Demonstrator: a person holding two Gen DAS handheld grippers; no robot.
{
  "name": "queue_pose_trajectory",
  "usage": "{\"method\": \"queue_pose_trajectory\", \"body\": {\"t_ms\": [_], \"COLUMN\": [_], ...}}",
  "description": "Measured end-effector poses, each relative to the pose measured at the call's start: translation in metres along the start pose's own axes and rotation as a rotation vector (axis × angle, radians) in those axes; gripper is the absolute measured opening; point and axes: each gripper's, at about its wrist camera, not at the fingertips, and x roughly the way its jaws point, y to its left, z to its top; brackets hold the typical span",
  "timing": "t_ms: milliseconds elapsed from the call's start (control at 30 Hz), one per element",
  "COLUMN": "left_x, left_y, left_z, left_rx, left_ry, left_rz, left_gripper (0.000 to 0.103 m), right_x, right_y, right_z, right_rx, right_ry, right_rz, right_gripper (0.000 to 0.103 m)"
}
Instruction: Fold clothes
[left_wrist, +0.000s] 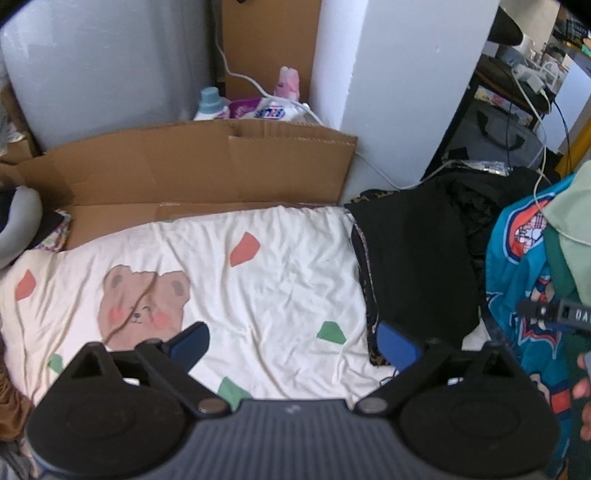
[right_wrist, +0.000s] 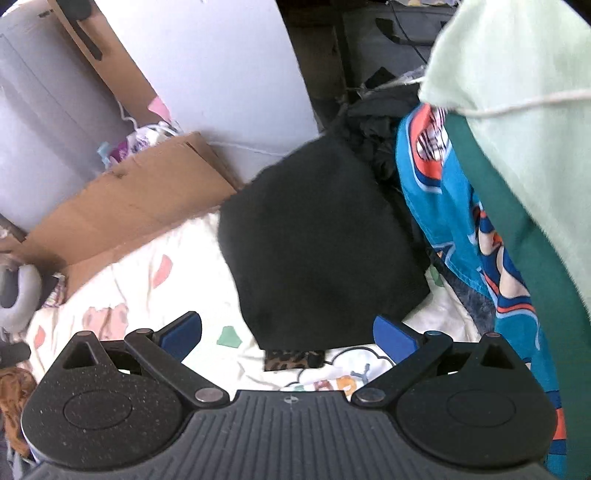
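A folded garment (left_wrist: 417, 258) lies on the right part of the bedsheet (left_wrist: 266, 280), atop a patterned cloth (right_wrist: 294, 359). Flattened cardboard (left_wrist: 192, 166) stands behind the sheet; detergent bottles (left_wrist: 211, 104) sit farther back.

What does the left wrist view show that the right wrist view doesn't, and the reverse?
Only the left wrist view shows the bear print on the cream sheet and the detergent bottles behind the cardboard. Only the right wrist view shows a leopard-print edge peeking from under the black garment. Both show the sheet, cardboard, black garment, blue patterned garment, and open tongs holding nothing.
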Motion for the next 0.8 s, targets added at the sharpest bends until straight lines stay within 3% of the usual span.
{"method": "queue_pose_trajectory", "body": {"t_ms": [100, 333, 800], "left_x": [-0.017, -0.058, -0.152], "left_y": [0.013, 0.050, 0.111], "left_z": [-0.004, -0.011, -0.019], "left_rx": [-0.019, -0.066, -0.128], "left_ry": [0.008, 0.030, -0.008], "left_rz": [0.057, 0.070, 0.140], "left_gripper": [0.099, 0.100, 0.101], "right_x": [-0.011, -0.035, -0.111], "right_y": [0.009, 0.036, 0.094], "right_z": [0.010, 0.022, 0.035], "right_rx": [0.011, 0.015, -0.093], "right_ry": [0.023, 0.077, 0.013], "right_rz": [0.003, 0.046, 0.071], "right_gripper": [0.102, 0.102, 0.102]}}
